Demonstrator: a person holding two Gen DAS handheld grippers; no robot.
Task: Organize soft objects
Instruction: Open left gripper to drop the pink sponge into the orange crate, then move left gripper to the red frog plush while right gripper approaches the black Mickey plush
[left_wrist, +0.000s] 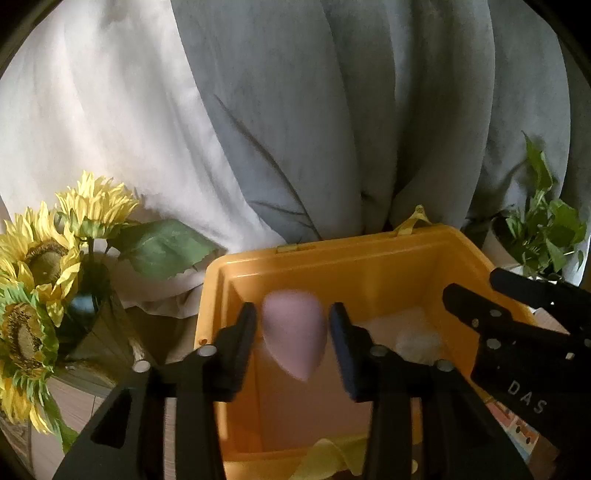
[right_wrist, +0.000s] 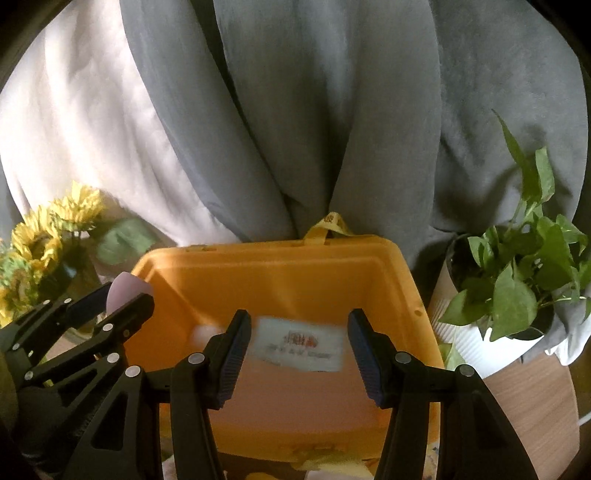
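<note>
A pink teardrop sponge (left_wrist: 295, 332) hangs blurred between the fingers of my left gripper (left_wrist: 292, 343), over the inside of the yellow plastic bin (left_wrist: 369, 254). A thin gap shows on each side of the sponge, so the pads are off it and the gripper is open. From the right wrist view the same sponge (right_wrist: 123, 290) shows at the bin's left rim (right_wrist: 258, 251). My right gripper (right_wrist: 299, 354) is open above the bin. A white printed packet (right_wrist: 299, 343) and a small white round thing (right_wrist: 203, 336) lie blurred on the bin floor beneath it.
Grey and white curtains (right_wrist: 295, 110) hang right behind the bin. Artificial sunflowers in a vase (left_wrist: 44, 266) stand to the left, and a potted green plant in a white pot (right_wrist: 517, 295) to the right. Wooden tabletop (right_wrist: 535, 398) shows at the right; yellow fabric (left_wrist: 325, 454) lies by the bin's near edge.
</note>
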